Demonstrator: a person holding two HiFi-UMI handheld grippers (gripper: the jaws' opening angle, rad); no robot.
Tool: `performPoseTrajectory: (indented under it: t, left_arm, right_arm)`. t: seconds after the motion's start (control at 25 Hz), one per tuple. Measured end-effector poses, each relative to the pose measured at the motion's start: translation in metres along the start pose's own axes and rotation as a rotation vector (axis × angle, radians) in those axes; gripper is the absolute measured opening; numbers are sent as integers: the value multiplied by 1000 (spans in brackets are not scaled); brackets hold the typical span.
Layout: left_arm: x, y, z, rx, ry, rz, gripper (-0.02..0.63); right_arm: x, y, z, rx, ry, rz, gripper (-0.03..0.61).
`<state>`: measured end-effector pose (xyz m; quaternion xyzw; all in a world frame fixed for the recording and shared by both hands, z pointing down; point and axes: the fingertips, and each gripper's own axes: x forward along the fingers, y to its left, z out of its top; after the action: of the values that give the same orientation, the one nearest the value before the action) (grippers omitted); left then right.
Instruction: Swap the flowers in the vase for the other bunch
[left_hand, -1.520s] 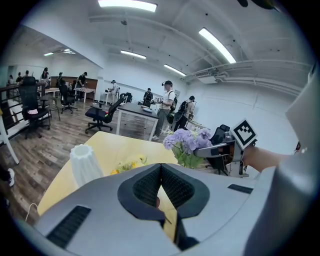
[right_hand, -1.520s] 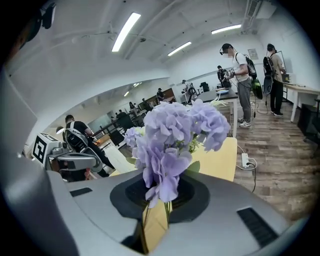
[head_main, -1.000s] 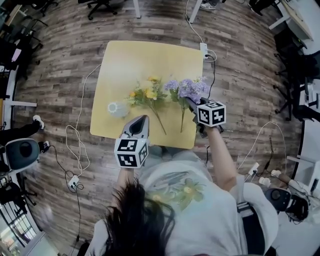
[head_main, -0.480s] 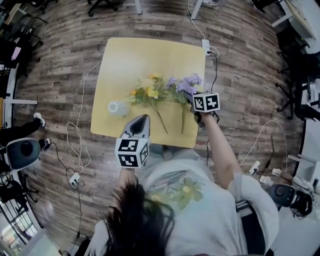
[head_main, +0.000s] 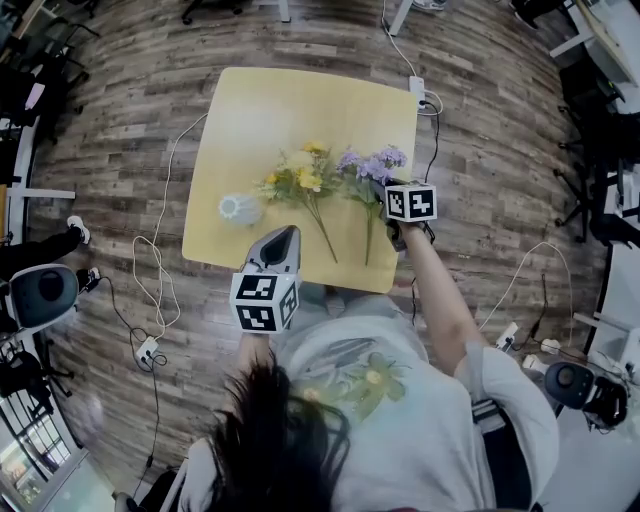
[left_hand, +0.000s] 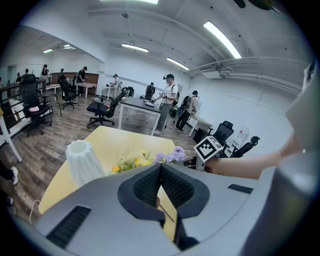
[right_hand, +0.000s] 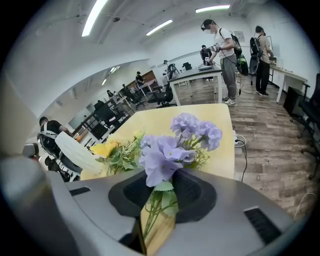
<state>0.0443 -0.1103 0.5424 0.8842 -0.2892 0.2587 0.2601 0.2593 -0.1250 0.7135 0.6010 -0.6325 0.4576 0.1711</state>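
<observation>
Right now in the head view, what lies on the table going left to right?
vase → yellow flowers → purple flowers

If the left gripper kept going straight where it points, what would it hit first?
Probably the yellow bunch lying on the table, near its stems. Depth is unclear, so the left gripper might meet bare table first.
</observation>
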Motion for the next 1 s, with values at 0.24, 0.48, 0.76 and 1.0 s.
performPoseTrajectory:
  t: [0.24,0.48,0.76,1.0]
  left_arm:
    - [-2,-1,-2,6,-6,-5,18]
    - [-9,-2,0,7,-22,4,18]
    - [-20,5,-1,-10,-39,36,18]
    - [-29,23,-5,-37,-41,65,17]
  right_arm:
    - [-27,3,18,41,-151,-32,143]
    - [-58,28,41,28,-235,31,144]
    - [-65,79,46,-30,-225,153,184]
    - [-33,126,31,-94,-119,229,233]
